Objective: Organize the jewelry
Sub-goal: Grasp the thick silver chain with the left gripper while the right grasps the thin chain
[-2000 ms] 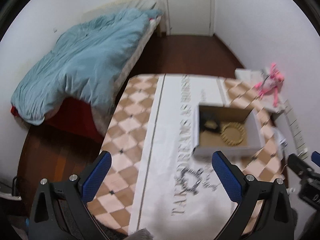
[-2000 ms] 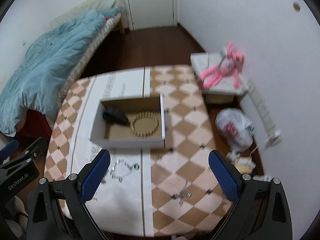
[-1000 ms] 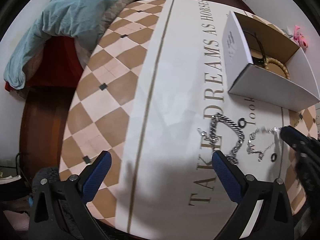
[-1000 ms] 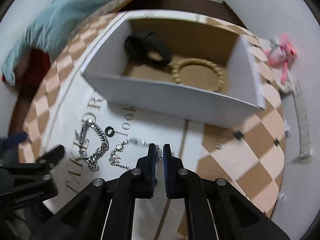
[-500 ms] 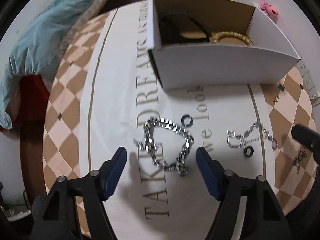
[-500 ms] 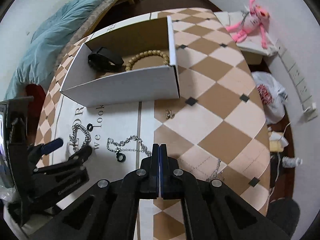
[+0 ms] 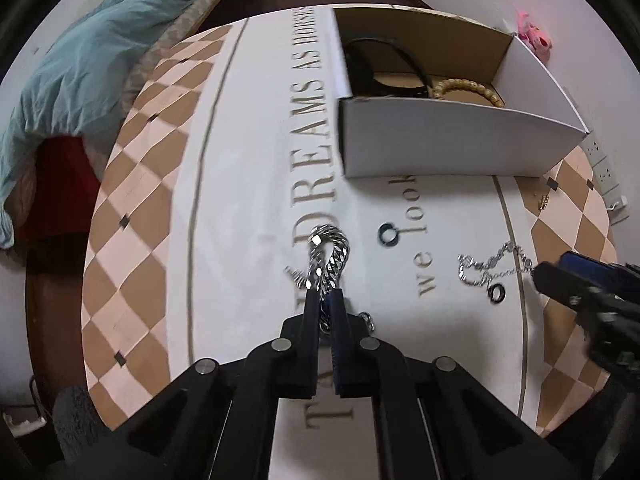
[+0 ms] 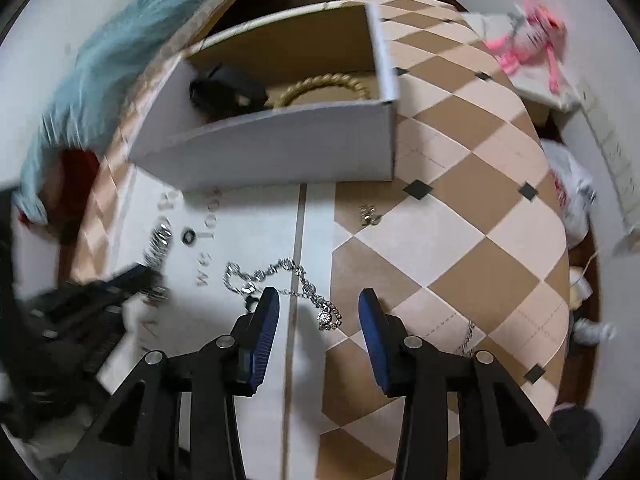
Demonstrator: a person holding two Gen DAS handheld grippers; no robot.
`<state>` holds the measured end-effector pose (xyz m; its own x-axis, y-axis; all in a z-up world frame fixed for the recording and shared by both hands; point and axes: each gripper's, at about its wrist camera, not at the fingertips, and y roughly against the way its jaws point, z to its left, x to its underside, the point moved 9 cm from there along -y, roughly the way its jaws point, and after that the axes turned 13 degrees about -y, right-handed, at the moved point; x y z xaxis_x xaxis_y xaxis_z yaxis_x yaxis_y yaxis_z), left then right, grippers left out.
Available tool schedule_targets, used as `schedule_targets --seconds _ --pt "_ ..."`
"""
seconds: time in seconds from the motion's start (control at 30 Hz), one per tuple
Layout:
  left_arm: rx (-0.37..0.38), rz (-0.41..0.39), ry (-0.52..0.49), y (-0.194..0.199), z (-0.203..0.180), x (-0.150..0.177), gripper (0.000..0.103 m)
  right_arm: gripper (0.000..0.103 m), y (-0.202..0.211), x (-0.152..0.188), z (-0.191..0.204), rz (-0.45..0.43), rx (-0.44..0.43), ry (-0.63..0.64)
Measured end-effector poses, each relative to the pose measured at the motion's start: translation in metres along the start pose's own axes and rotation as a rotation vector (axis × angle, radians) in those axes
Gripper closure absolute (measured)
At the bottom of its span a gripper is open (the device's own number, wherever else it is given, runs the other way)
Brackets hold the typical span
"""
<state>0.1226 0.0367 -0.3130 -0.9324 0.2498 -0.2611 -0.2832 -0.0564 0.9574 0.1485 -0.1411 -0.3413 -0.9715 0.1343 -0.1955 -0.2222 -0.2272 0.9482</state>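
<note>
My left gripper (image 7: 325,300) is shut on a thick silver curb chain (image 7: 330,254) that lies on the white table runner (image 7: 256,184); the chain's loop sticks out beyond the fingertips. My right gripper (image 8: 318,308) has its jaws opening over a thin silver chain (image 8: 280,276) with a small pendant (image 8: 326,317) lying between the pads, untouched. That thin chain (image 7: 490,264) and a black ring (image 7: 498,292) also show in the left wrist view. An open white cardboard box (image 8: 272,152) holds a gold beaded bracelet (image 8: 324,84) and a black band (image 8: 228,90).
A second black ring (image 7: 387,235) lies by the printed words. Small earrings (image 8: 368,216) rest on the checkered tablecloth (image 8: 460,216), and another chain (image 8: 466,334) lies near the right pad. A bed with a blue blanket (image 7: 80,68) stands beyond the table's left edge.
The left gripper went from wide open to shut on the thick chain, squeezing its loop narrow. The right gripper was shut and has opened above the thin chain.
</note>
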Motion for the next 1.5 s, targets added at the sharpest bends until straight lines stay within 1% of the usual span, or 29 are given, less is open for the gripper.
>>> schedule_targets --seconds 0.03,0.07,0.13,0.17,0.2,0.3,0.33,0.47,0.5,0.73,0.93,1.03,1.13,1.2,1.23,1.27,1.3,1.33,1.43,1.5 --pt "0.002 -0.001 0.008 0.002 0.002 0.003 0.101 0.059 -0.005 0.003 0.001 0.005 0.043 0.033" --pt "0.004 -0.001 0.013 0.003 0.003 0.005 0.101 0.059 -0.005 0.003 0.004 -0.022 0.059 0.061" --pt "0.011 -0.004 0.026 0.006 0.005 0.009 0.101 0.06 -0.008 0.006 0.011 -0.045 0.112 0.126" --pt "0.016 -0.005 0.03 0.007 0.007 0.01 0.101 0.071 -0.009 0.007 0.013 -0.057 0.137 0.146" --pt "0.022 -0.008 0.036 0.009 0.008 0.01 0.101 0.099 -0.008 0.008 0.016 -0.067 0.145 0.162" --pt "0.045 -0.025 0.052 0.019 0.007 0.01 0.101 0.099 -0.01 0.008 0.019 -0.042 0.108 0.129" --pt "0.056 -0.036 0.058 0.025 0.006 0.009 0.101 0.1 -0.008 0.007 0.018 -0.047 0.093 0.111" --pt "0.097 -0.081 0.077 0.047 0.009 -0.001 0.101 0.1 0.017 0.002 0.017 -0.077 0.0 0.024" --pt "0.112 -0.095 0.082 0.055 0.009 -0.005 0.101 0.1 0.028 -0.001 0.02 -0.093 -0.03 0.008" --pt "0.196 -0.198 0.105 0.103 0.017 -0.041 0.102 0.1 0.094 -0.026 0.042 -0.183 -0.139 0.002" --pt "0.264 -0.304 0.105 0.15 0.018 -0.086 0.102 0.1 0.148 -0.061 0.059 -0.259 -0.204 0.014" --pt "0.277 -0.335 0.092 0.163 0.019 -0.1 0.102 0.1 0.165 -0.077 0.064 -0.279 -0.216 0.028" --pt "0.288 -0.319 0.13 0.157 0.025 -0.098 0.099 0.1 0.169 -0.082 0.066 -0.28 -0.225 0.031" --pt "0.263 -0.272 0.135 0.139 0.027 -0.089 0.096 0.1 0.166 -0.079 0.064 -0.272 -0.229 0.022" --pt "0.237 -0.243 0.13 0.126 0.028 -0.082 0.09 0.1 0.159 -0.075 0.062 -0.257 -0.23 0.014" --pt "0.214 -0.217 0.124 0.115 0.028 -0.075 0.076 0.1 0.153 -0.07 0.06 -0.248 -0.227 0.007" --pt "0.196 -0.193 0.116 0.104 0.028 -0.069 0.065 0.1 0.145 -0.064 0.056 -0.234 -0.224 -0.003" --pt "0.178 -0.15 0.113 0.085 0.028 -0.058 0.047 0.1 0.135 -0.058 0.053 -0.218 -0.218 -0.011" --pt "0.175 -0.056 0.13 0.044 0.027 -0.031 0.045 0.1 0.108 -0.04 0.04 -0.173 -0.198 -0.044" --pt "0.167 -0.01 0.126 0.022 0.024 -0.019 0.045 0.1 0.091 -0.028 0.031 -0.149 -0.179 -0.061"
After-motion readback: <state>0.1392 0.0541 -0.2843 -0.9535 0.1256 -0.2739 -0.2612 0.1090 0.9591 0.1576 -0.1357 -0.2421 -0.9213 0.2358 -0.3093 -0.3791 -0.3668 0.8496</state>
